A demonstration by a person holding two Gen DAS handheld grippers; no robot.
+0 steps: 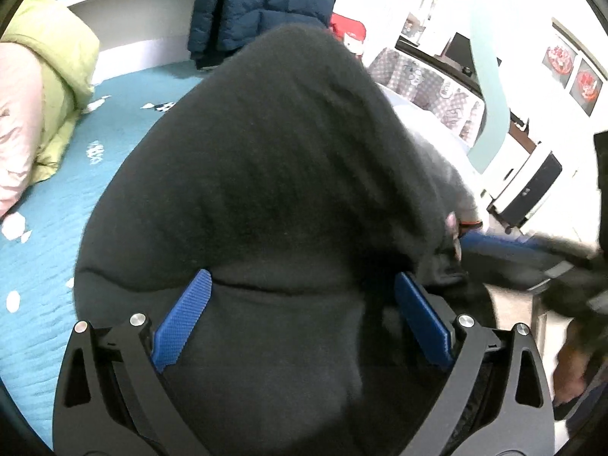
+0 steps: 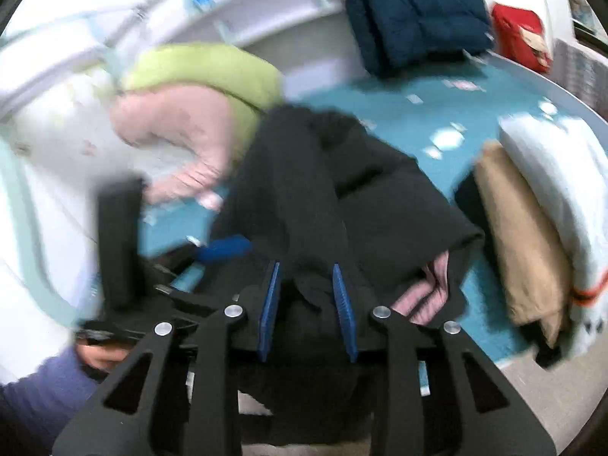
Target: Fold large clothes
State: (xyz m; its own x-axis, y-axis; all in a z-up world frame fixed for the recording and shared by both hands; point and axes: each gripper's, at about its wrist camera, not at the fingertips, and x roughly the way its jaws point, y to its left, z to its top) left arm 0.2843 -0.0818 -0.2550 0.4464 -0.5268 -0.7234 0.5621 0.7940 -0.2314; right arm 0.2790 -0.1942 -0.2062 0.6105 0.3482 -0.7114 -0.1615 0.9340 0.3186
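a large black garment (image 1: 266,174) lay heaped on a bed covered with a teal bedspread (image 1: 49,250), its dark fleece filling most of the left wrist view. the left gripper (image 1: 302,292) stood with its blue pads (image 1: 182,323) spread wide, one on either side of a fold in the cloth and neither pressing on it.

from the right wrist view, the same black garment (image 2: 342,197) was bunched at the near edge of the bed, a pink lining (image 2: 425,292) showing out of its right side. the right gripper (image 2: 306,288) had its pads (image 2: 270,311) a narrow way apart with a ridge of black cloth between them; blur made it impossible to tell whether they clamped that cloth or merely straddled it. no earlier picture was there to compare.

a green and pink quilted jacket (image 2: 197,106) lay at the far left of the bed, a navy puffer jacket (image 2: 414,11) hung or leaned at the head, and a stack of folded items, tan (image 2: 520,235) beside white (image 2: 558,190), sat at the right. a red bag (image 2: 520,34) stood just past the navy jacket. a person's hand (image 2: 100,357) and blue sleeve (image 2: 41,395) showed at lower left, gripping the other tool's handle.
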